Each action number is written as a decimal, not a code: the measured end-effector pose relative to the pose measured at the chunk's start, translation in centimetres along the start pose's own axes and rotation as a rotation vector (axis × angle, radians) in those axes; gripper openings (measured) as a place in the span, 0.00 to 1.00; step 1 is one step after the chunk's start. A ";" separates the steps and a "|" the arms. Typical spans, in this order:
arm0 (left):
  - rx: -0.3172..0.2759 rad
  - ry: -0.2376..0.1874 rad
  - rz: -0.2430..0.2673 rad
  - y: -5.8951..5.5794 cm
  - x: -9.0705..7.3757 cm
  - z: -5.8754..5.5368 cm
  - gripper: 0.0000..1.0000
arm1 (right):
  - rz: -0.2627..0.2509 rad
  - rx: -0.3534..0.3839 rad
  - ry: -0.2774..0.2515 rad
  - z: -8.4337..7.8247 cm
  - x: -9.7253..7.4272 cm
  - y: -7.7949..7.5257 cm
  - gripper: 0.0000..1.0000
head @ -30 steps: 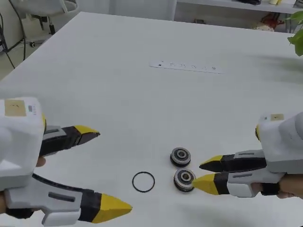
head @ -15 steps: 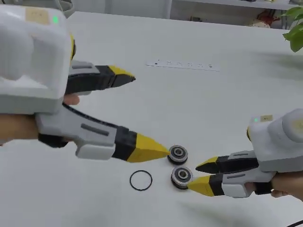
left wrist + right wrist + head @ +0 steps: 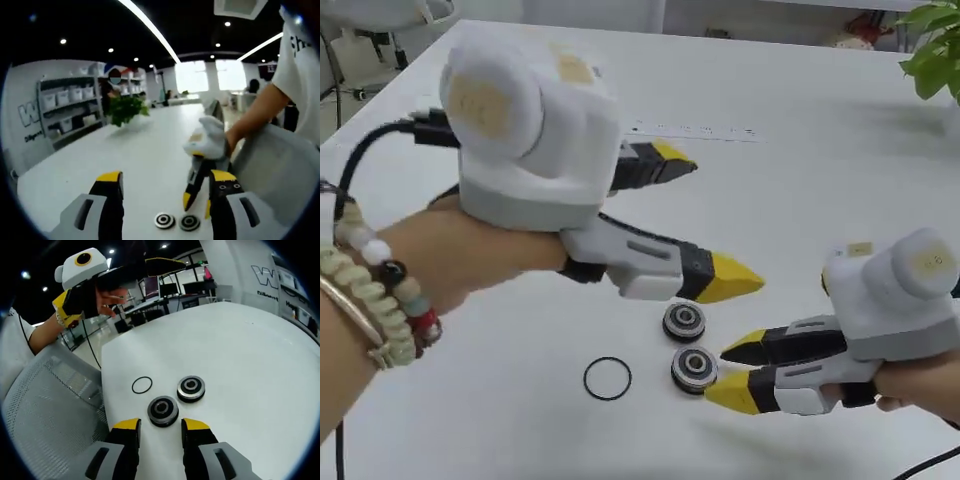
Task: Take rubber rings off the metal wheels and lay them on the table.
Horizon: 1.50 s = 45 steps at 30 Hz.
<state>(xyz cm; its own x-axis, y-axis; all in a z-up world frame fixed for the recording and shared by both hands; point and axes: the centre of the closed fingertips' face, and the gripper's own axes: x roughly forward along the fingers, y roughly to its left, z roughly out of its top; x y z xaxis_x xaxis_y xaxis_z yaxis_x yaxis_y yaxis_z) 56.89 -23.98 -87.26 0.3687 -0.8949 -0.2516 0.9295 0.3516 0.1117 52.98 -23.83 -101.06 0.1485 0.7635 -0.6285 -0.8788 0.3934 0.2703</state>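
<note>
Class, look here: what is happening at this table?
A person holds a gripper in each hand over a white table. The right gripper is open, its tips just short of the nearer metal wheel; a second wheel sits just beyond. The left gripper, also open, hovers above them. One rubber ring lies loose beside the wheels.

Metal wheel (image 3: pixel 695 368) flat just off the tips of the right gripper (image 3: pixel 718 372), second wheel (image 3: pixel 684 321) beyond, loose black rubber ring (image 3: pixel 607 378) beside.

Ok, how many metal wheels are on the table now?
2. The near wheel lies right of the loose rubber ring; the far wheel sits just beyond it. The left gripper hides some table in the head view, so another could be behind it.
</note>
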 end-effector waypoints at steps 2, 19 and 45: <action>-0.013 0.019 0.000 -0.5 0.3 -1.7 0.65 | -0.004 -0.001 0.007 -0.2 0.0 -0.1 0.30; -0.081 0.198 -0.063 -1.7 0.7 -9.6 0.50 | -0.025 -0.027 0.005 -0.2 0.5 -0.6 0.28; -0.090 0.272 -0.117 -3.9 2.1 -12.4 0.23 | -0.043 -0.155 0.043 -0.8 1.1 -0.6 0.18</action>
<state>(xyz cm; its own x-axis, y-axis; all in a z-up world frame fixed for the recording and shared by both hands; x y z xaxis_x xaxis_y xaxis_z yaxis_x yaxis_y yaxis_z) 54.22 -23.84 -100.10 0.2376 -0.8283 -0.5074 0.9586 0.2844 -0.0155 53.29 -23.62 -102.45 0.1713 0.7239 -0.6683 -0.9318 0.3394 0.1289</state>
